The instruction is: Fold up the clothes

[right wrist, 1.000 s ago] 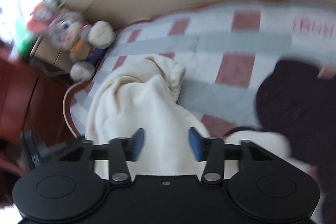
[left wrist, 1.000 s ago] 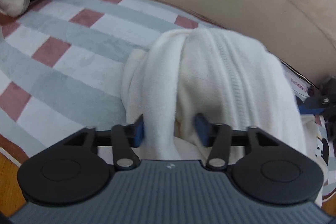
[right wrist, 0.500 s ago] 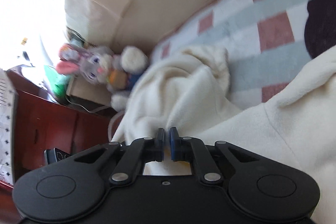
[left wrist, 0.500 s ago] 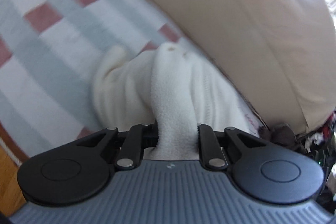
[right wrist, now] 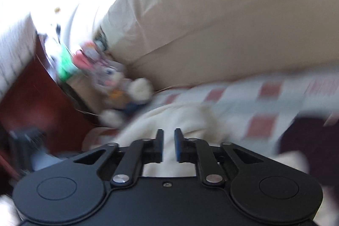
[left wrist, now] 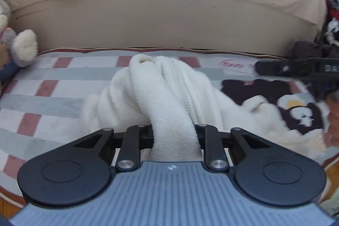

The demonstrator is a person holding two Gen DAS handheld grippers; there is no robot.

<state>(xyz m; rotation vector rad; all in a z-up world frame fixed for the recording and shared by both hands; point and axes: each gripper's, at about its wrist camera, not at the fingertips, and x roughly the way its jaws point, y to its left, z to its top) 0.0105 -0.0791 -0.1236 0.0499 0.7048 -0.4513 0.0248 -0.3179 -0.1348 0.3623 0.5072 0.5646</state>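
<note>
So the left gripper [left wrist: 174, 137] is clamped tight on a thick bunched fold of the cream fleece jacket [left wrist: 161, 96], fabric filling the whole gap between the jaws and its zipper running up the right side of the bundle. The jacket trails away onto the checked blanket [left wrist: 42, 86] – pink, grey and white squares – and its far end bunches up near the blanket's back edge, right where the beige sofa back [left wrist: 161, 20] rises. Plenty of bare blanket left of the jacket; to the right it's crowded by a dark patch with a white cartoon print [left wrist: 300, 113] and the other tool poking in at the edge.

The right gripper [right wrist: 168, 146] has its jaws nearly together with cream fleece in the narrow slot between them – the view is motion-blurred, so I can't tell if it's really pinching. A plush bunny [right wrist: 118, 86] sits at the blanket's left corner against the sofa, beside reddish wood furniture [right wrist: 31, 94]
</note>
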